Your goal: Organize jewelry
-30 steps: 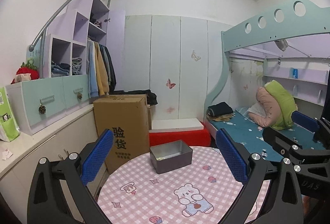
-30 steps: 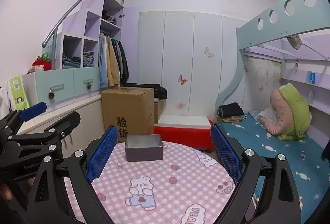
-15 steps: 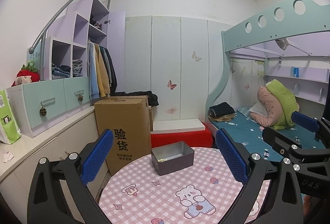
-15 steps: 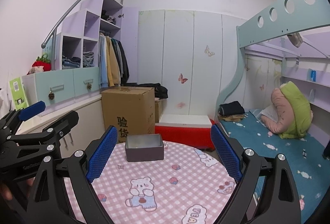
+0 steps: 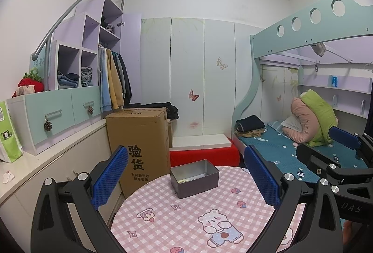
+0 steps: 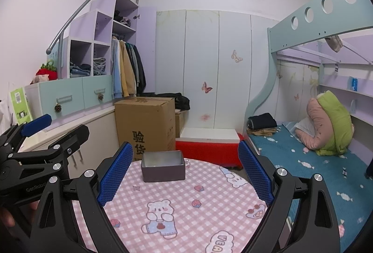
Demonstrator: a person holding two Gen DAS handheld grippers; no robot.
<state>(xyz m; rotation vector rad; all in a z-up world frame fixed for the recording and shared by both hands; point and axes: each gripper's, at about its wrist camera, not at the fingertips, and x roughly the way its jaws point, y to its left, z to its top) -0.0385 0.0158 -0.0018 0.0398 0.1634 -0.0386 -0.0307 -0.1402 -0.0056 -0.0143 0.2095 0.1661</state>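
Pink checked tablecloth (image 5: 186,218) is carrying the grey tin (image 5: 194,177) with small gold jewelry (image 5: 183,180) inside, while both the left gripper (image 5: 185,177) and right gripper (image 6: 185,173), spread wide and empty, are lifting slightly back, suggesting the sorting is finishing.

Right tongs (image 6: 185,175) spread wide, holding nothing, above the pink checked desk (image 6: 205,185); grey tin (image 6: 163,170) sits beyond.

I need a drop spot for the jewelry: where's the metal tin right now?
The metal tin stands open at the round table's far edge, ahead of both open grippers, just right of the cardboard box in both wrist views.
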